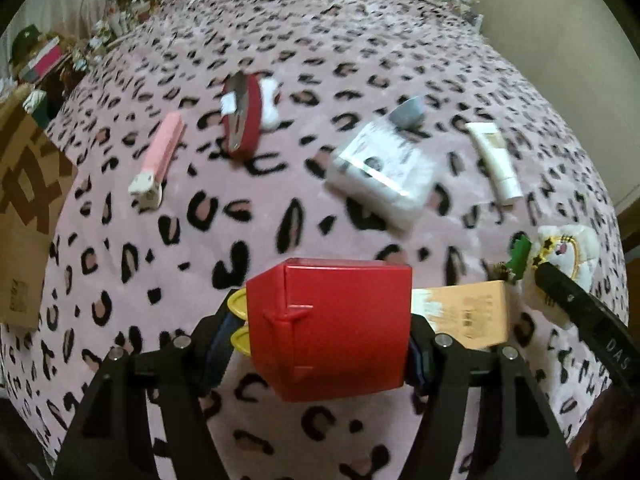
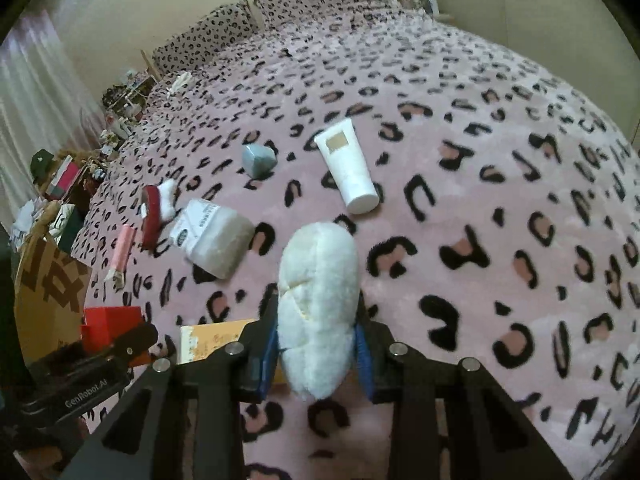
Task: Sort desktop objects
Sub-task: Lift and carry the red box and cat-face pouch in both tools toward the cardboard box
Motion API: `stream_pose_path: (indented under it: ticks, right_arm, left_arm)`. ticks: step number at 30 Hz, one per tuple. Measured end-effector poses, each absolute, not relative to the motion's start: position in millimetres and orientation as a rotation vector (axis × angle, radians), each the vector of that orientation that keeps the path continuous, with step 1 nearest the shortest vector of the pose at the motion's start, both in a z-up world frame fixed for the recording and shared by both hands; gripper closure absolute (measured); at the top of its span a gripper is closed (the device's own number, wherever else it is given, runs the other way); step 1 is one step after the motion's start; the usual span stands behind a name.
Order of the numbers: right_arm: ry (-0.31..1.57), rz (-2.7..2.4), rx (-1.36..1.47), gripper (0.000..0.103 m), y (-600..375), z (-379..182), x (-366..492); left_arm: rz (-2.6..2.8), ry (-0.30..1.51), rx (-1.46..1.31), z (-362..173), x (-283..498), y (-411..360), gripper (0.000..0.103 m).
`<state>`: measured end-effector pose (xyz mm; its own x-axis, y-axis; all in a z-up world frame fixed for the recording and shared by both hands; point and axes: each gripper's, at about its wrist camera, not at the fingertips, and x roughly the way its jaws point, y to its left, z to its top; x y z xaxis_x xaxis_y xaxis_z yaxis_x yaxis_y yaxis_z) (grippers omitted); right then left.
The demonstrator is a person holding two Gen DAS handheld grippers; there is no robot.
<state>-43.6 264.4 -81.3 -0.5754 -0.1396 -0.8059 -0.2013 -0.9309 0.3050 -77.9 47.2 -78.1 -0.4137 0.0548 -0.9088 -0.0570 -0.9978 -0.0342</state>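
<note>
A brown cardboard box (image 1: pixel 20 216) stands at the bed's left edge; I cannot tell what is in it. The left gripper (image 1: pixel 328 332) clamps a red box (image 1: pixel 332 324) above the leopard-print blanket (image 1: pixel 280 64), jaws fairly wide. The right gripper (image 2: pixel 316 344), jaws narrow, squeezes a white plush toy (image 2: pixel 318 300) just beside it.

Soft, dim indoor light, motion blur smearing both views, fisheye bending everything, black vignette from nine to three o'clock.
</note>
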Motion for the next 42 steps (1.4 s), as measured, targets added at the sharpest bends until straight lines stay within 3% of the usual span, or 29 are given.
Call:
stream_pose_path:
  ticks: [17, 42]
  right_arm:
    - [0.451, 2.789, -1.316, 0.07, 257.0, -20.0, 15.3]
    - [0.331, 2.945, -1.151, 0.07, 225.9, 55.0, 97.1]
  left_arm:
    - [2.585, 0.049, -1.511, -17.3, -38.0, 91.7, 0.034]
    - [2.652, -0.002, -1.347, 58.8, 45.3, 81.5, 0.034]
